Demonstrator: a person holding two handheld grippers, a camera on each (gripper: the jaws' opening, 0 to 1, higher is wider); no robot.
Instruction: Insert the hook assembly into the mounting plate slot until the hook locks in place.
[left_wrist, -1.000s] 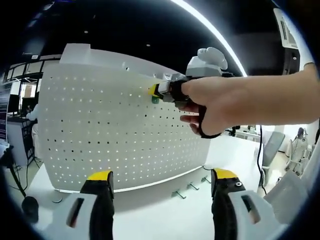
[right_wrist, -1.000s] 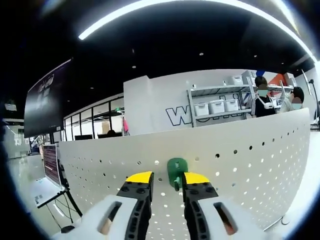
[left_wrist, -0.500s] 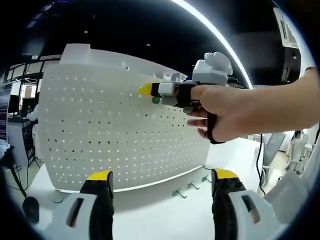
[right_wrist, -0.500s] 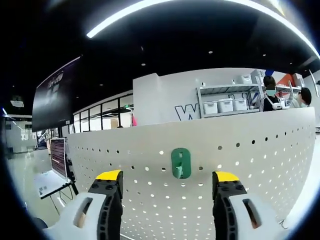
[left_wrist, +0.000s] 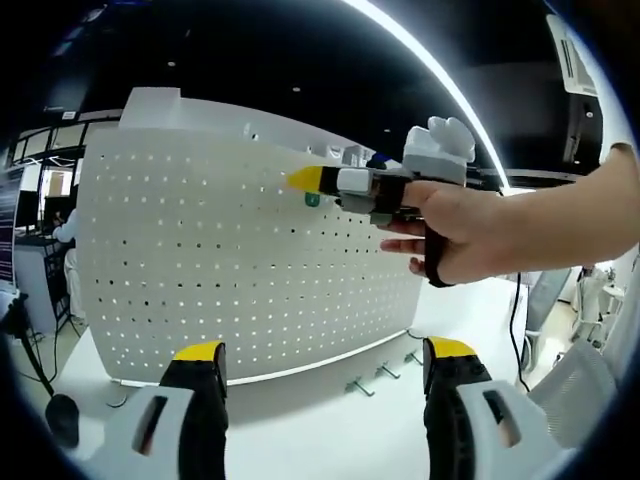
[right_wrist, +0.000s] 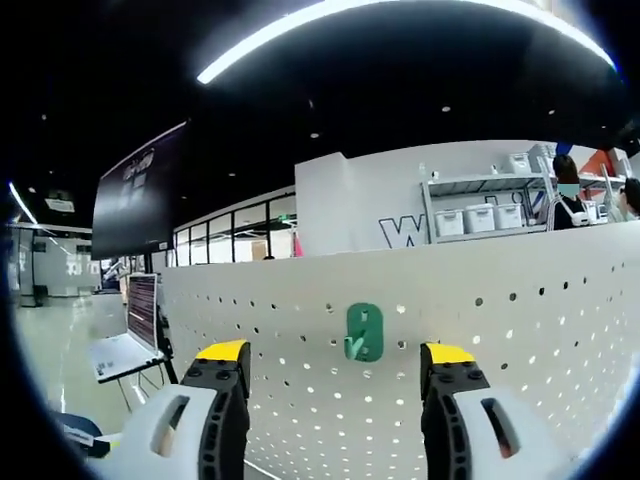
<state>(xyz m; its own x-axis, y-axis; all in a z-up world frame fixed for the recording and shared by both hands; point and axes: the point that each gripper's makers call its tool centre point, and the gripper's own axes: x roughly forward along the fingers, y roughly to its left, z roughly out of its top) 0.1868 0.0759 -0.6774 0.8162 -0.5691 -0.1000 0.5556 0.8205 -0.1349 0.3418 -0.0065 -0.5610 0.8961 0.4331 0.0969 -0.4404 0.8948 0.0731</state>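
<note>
White perforated metal mounting plate (left_wrist: 230, 270) stands upright on white tabletop (left_wrist: 330, 430), dark ceiling with light strip above. Left gripper (left_wrist: 325, 362) low before plate, yellow-tipped jaws wide apart, nothing between. Small metal hooks (left_wrist: 385, 375) lie on table near plate's foot, ahead of its right jaw. Right gripper (right_wrist: 335, 363) jaws spread, empty; green plastic hook assembly (right_wrist: 364, 332) seated on plate just ahead, between jaw tips, apart from both. Hand (left_wrist: 470, 225) holds right gripper up near plate.

The upright pegboard (left_wrist: 240, 260) stands as a wall along the desk (left_wrist: 320, 430), with spare hooks (left_wrist: 380, 375) lying at its foot near the right end. The green hook (right_wrist: 364, 332) juts from the board's upper part, with open air between it and the spread right tongs (right_wrist: 340, 355). The bare desk strip before the left tongs (left_wrist: 320, 350) is passable.
</note>
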